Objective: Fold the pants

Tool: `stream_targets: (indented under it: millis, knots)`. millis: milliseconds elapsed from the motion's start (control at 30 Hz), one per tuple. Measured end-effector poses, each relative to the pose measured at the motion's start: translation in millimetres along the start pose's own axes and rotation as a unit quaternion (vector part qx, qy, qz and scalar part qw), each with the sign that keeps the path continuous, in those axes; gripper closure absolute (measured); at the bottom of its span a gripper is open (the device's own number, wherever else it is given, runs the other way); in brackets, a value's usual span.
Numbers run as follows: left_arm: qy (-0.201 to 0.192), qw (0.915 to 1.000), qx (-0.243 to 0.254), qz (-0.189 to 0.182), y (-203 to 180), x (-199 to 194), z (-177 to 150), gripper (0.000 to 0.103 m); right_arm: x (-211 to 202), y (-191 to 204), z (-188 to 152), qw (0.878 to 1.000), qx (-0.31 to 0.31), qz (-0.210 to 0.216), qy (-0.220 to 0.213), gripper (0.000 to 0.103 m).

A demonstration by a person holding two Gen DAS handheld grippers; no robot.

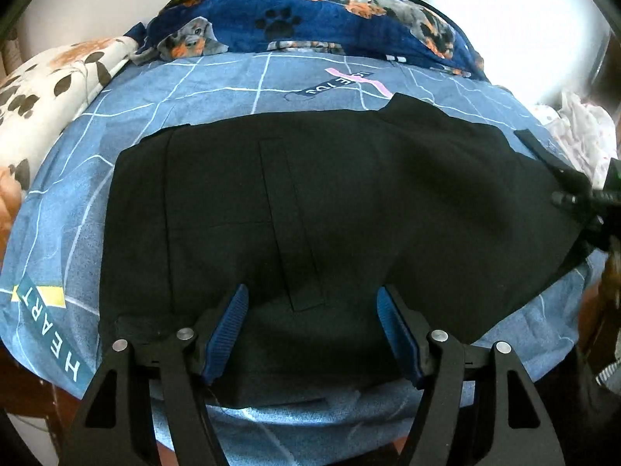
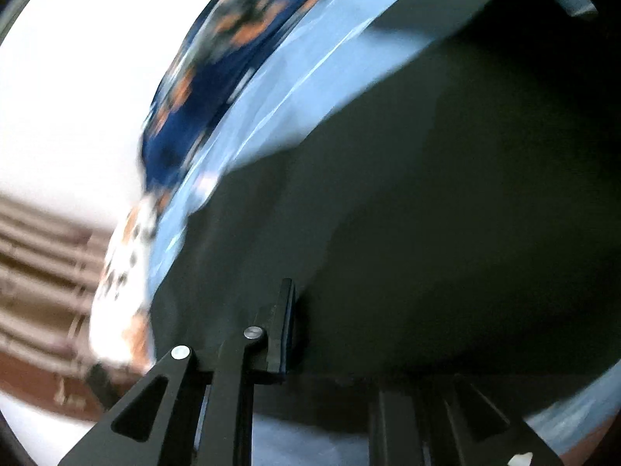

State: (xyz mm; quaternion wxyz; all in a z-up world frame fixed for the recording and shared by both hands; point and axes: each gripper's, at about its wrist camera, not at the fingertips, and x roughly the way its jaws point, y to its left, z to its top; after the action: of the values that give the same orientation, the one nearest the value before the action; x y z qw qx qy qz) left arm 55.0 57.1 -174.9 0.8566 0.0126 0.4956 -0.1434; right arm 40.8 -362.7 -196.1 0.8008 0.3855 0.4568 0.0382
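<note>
Black pants (image 1: pixel 310 209) lie folded flat across a blue bedsheet (image 1: pixel 66 240). My left gripper (image 1: pixel 312 310) is open, its blue pads (image 1: pixel 229 330) hovering over the near edge of the pants, holding nothing. My right gripper (image 1: pixel 574 198) shows at the right edge of the left wrist view, at the right end of the pants. In the blurred, tilted right wrist view the pants (image 2: pixel 427 194) fill the frame; one finger (image 2: pixel 283 330) shows against the cloth, the other is lost in the dark fabric.
A navy dog-print blanket (image 1: pixel 310 15) is bunched at the back of the bed. A cream paw-print cloth (image 1: pixel 50 85) lies at the left and a pale crumpled garment (image 1: pixel 582 136) at the right. The bed's near edge drops off below my left gripper.
</note>
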Motion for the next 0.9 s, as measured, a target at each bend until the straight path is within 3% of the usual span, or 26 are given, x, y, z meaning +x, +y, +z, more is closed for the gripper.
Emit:
stream_targets:
  millis: [100,167,267,333,400,500,533,667,767,900]
  knots:
    - [0.0,1.0,-0.001,0.001,2,0,1,0.033,-27,-34,43,0.997,0.029,-0.052,-0.058,0.088]
    - [0.0,1.0,0.002,0.004,1,1,1,0.033,-51,-58,69,0.989,0.043,-0.098,-0.102,0.082]
    - [0.0,1.0,0.003,0.004,1,1,-1,0.033,-74,-90,91,0.983,0.07,-0.106,-0.135,0.078]
    - [0.0,1.0,0.006,0.005,1,1,-1,0.033,-90,-114,94,0.977,0.111,-0.082,-0.16,0.076]
    - [0.0,1.0,0.006,0.007,-1,2,-1,0.033,-107,-142,91,0.966,0.17,-0.026,-0.19,0.074]
    - [0.001,0.9999,0.009,0.011,-1,3,0,0.032,-115,-184,76,0.945,0.246,0.053,-0.211,0.088]
    - [0.002,0.9999,0.01,0.012,-1,3,0,0.031,-117,-189,73,0.941,0.255,0.059,-0.215,0.093]
    - [0.005,0.9999,0.009,0.011,-1,3,1,0.03,-119,-212,58,0.899,0.327,0.156,-0.245,0.093]
    - [0.005,0.9999,0.009,0.012,-1,3,1,0.03,-122,-211,64,0.901,0.323,0.153,-0.245,0.088]
    - [0.005,0.9999,0.011,0.011,0,3,1,0.03,-124,-223,60,0.871,0.365,0.19,-0.268,0.088]
